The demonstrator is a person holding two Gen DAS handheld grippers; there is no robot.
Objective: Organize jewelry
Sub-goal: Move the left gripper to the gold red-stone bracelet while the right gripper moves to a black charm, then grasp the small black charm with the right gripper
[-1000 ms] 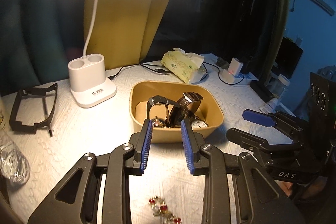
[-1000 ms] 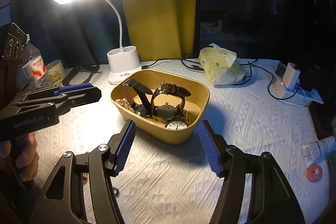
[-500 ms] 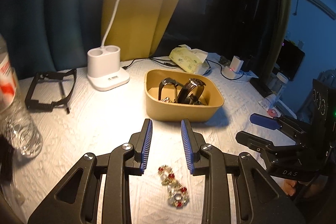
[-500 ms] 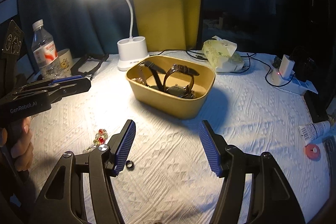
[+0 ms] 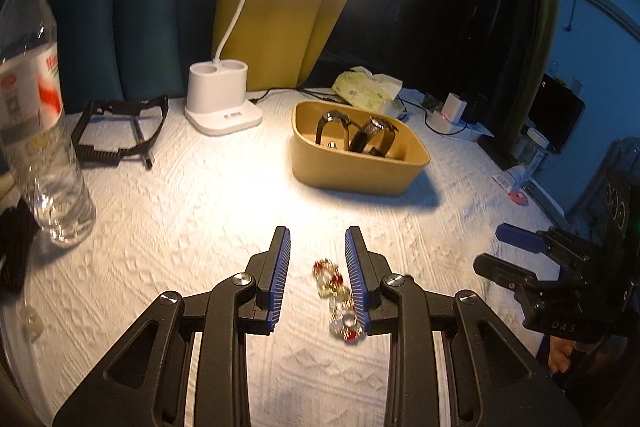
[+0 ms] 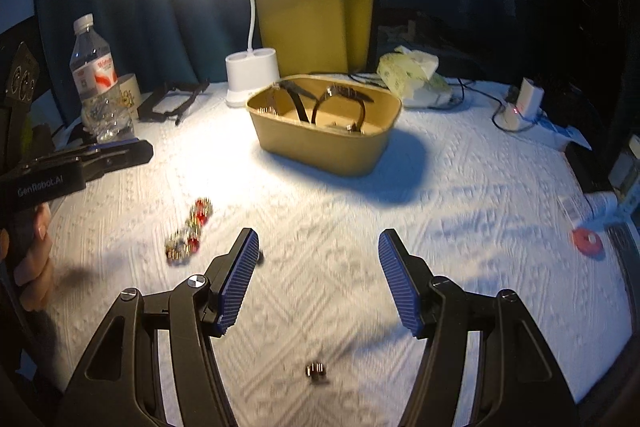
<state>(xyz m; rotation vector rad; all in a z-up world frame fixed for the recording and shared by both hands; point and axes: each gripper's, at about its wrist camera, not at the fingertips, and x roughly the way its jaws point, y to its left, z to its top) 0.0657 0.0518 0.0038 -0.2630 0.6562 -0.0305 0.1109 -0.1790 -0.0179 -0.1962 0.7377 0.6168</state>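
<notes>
From the left wrist camera, the left gripper (image 5: 316, 259) hangs over the near part of the desk (image 5: 180, 227) with its blue pads apart and nothing pinched; a red-and-gold beaded bracelet (image 5: 338, 297) lies on the white cloth between them, close against the right-hand pad, though contact cannot be made out. Toward the far edge stands a tan tub (image 5: 356, 167) holding several watches (image 5: 372, 135), with a white desk lamp (image 5: 222, 99) just left of it, a water bottle (image 5: 38, 99) at the left edge, and the right gripper (image 5: 516, 251) near the right edge. From the right wrist camera, the right gripper (image 6: 316, 259) is spread wide over bare cloth, empty. The bracelet (image 6: 188, 231) lies left of its left pad, below the left gripper (image 6: 120, 151). A small metal piece (image 6: 316, 371), blurred, rests near the desk's front edge, and the tub (image 6: 324, 143) sits beyond, toward the back.
</notes>
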